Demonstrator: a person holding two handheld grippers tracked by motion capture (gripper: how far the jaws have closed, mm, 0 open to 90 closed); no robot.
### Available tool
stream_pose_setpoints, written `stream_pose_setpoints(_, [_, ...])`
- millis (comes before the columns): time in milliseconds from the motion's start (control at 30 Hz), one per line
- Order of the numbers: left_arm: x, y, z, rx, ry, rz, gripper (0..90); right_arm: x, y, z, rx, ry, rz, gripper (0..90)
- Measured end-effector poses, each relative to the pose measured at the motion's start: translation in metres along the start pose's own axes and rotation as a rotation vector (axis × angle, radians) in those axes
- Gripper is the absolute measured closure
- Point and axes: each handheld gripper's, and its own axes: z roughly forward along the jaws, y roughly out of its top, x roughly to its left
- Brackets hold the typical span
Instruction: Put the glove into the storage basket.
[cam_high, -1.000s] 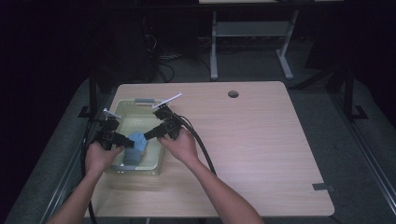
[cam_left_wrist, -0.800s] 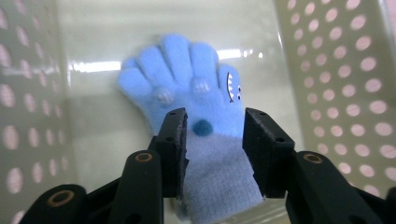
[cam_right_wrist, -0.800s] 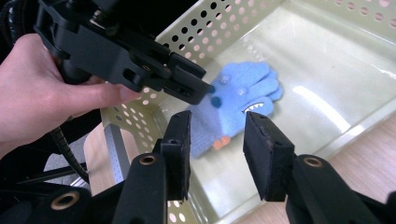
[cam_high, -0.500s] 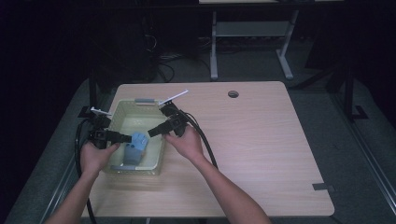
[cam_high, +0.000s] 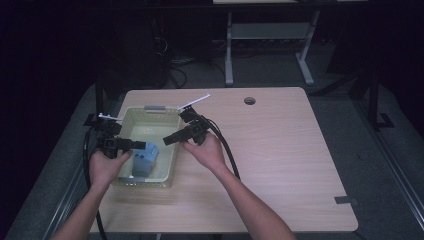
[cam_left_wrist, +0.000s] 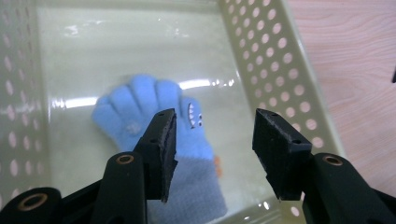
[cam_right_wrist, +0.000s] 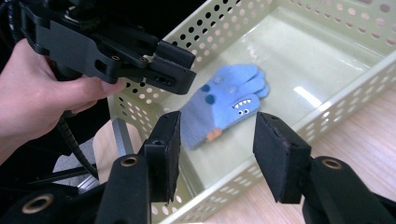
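Pale wooden table (cam_high: 290, 150) (one round hole) in a dark room.

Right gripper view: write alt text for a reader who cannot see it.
A blue glove with a monster face lies flat in a pale green perforated basket on a wooden table. The hand-held gripper hangs above it, jaws open; the left hand-held gripper is opposite.

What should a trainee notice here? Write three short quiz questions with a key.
1. True or false: the blue monster-face glove lies on the bare wooden table.
2. What holds the glove: A) a perforated basket, B) a plate, C) a drawer?
3. Do the left tongs or the right tongs grip anything?
Key: 1 false. 2 A. 3 No: both have just been opening, with nothing between their pads; the glove lies loose in the basket.
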Motion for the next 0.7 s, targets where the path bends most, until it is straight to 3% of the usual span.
stream_pose_setpoints(700, [-0.026,0.010,-0.002,-0.066,-0.059,0.047,42.9,-0.020,-0.011,-0.039,-0.041,-0.018,0.026,47.6])
